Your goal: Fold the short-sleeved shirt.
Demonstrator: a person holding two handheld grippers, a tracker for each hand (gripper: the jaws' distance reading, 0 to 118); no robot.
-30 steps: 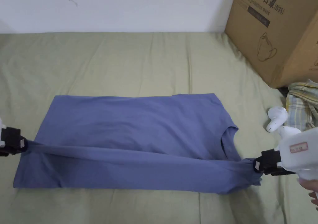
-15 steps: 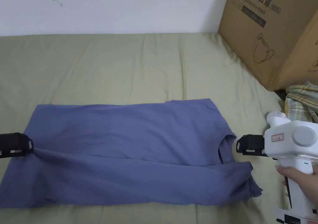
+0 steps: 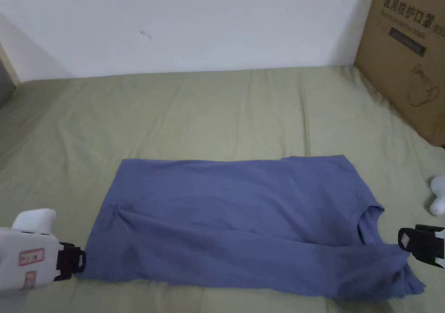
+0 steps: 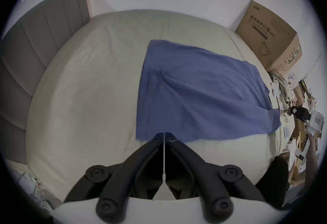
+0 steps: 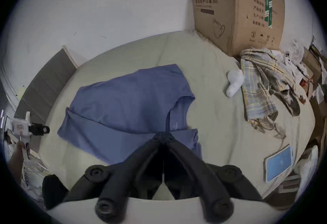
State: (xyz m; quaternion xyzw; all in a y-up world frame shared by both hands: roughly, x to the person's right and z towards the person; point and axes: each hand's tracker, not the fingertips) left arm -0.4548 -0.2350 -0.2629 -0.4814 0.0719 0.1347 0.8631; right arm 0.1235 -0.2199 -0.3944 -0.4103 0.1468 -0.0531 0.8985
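The shirt [image 3: 243,218] lies flat on the bed [image 3: 208,110], its near long edge laid over the body as a first lengthwise fold. Our left gripper [image 3: 80,258] rests at the hem corner and our right gripper [image 3: 405,240] just off the collar end. Both sets of jaws are closed, with no cloth between them. We judge the ends were held to keep the fold straight.

Shirt released after the lengthwise fold.
The shirt [image 3: 243,222] is let go; the left gripper [image 3: 80,259] and right gripper [image 3: 404,240] are drawn clear.
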